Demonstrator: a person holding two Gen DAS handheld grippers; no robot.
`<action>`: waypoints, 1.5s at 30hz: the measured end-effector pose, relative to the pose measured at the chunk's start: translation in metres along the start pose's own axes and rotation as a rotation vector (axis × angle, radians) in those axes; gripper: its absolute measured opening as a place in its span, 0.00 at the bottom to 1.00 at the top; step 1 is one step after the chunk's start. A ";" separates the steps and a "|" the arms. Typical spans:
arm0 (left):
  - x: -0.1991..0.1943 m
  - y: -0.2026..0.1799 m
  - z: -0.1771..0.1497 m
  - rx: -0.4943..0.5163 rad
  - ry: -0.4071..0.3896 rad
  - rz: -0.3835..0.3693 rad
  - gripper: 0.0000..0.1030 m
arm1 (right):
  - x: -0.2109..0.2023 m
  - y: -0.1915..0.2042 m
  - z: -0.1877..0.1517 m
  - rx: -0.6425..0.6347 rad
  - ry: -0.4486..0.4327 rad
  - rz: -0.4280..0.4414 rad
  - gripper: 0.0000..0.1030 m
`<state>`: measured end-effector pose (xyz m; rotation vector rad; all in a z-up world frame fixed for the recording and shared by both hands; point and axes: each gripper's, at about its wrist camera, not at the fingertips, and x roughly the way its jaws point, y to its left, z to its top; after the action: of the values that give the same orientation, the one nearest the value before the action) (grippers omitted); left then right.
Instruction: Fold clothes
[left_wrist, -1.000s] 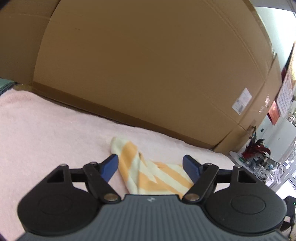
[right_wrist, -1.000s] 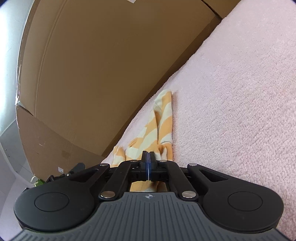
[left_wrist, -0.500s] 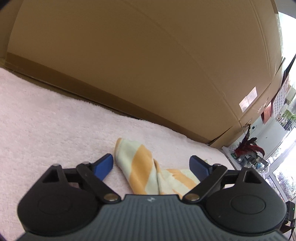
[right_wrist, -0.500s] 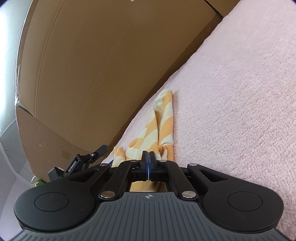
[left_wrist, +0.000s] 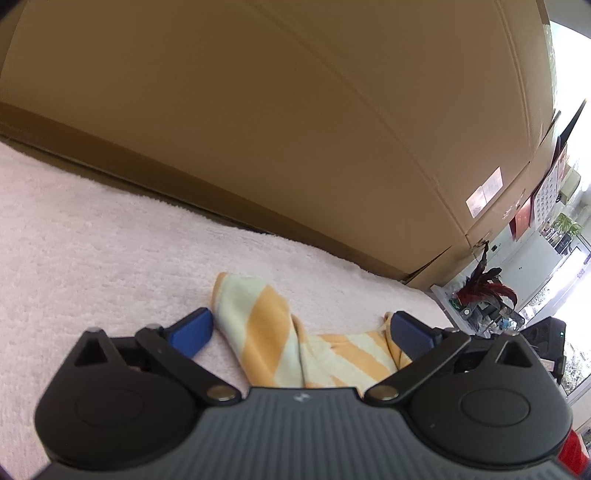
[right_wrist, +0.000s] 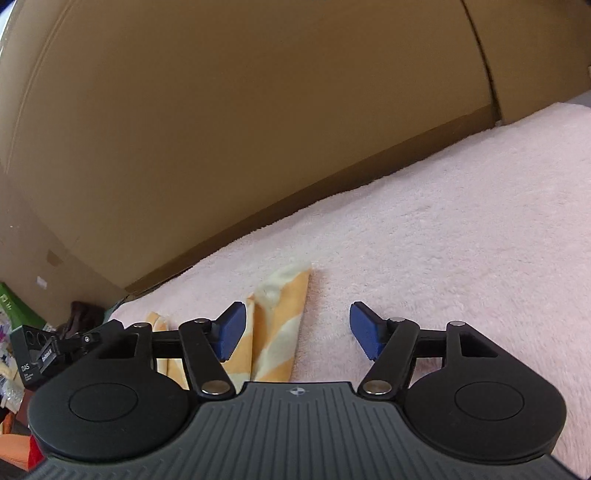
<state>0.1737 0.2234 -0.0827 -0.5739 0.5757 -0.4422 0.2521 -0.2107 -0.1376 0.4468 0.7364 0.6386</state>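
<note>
Both grippers gape wide, holding nothing: left gripper (left_wrist: 301, 330) frames the cloth (left_wrist: 280, 336) between its pads, right gripper (right_wrist: 297, 332) sits with the cloth (right_wrist: 275, 328) by its left pad. Striped orange and cream, it lies bunched on the pink blanket (right_wrist: 443, 236), cardboard (left_wrist: 295, 129) behind. Folding looks barely begun; flattening and every fold remain.
</note>
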 end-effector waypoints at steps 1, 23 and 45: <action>0.000 0.002 0.001 -0.002 0.003 -0.010 0.99 | 0.005 -0.002 0.003 -0.018 0.013 0.028 0.66; 0.001 0.004 0.001 -0.008 -0.009 -0.058 0.97 | 0.028 -0.014 0.007 -0.017 0.046 0.196 0.27; 0.013 0.012 0.000 -0.100 0.039 -0.031 0.33 | 0.027 -0.015 0.005 -0.013 0.080 0.258 0.33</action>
<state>0.1865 0.2257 -0.0950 -0.6719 0.6292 -0.4562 0.2764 -0.2041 -0.1560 0.5114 0.7564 0.9073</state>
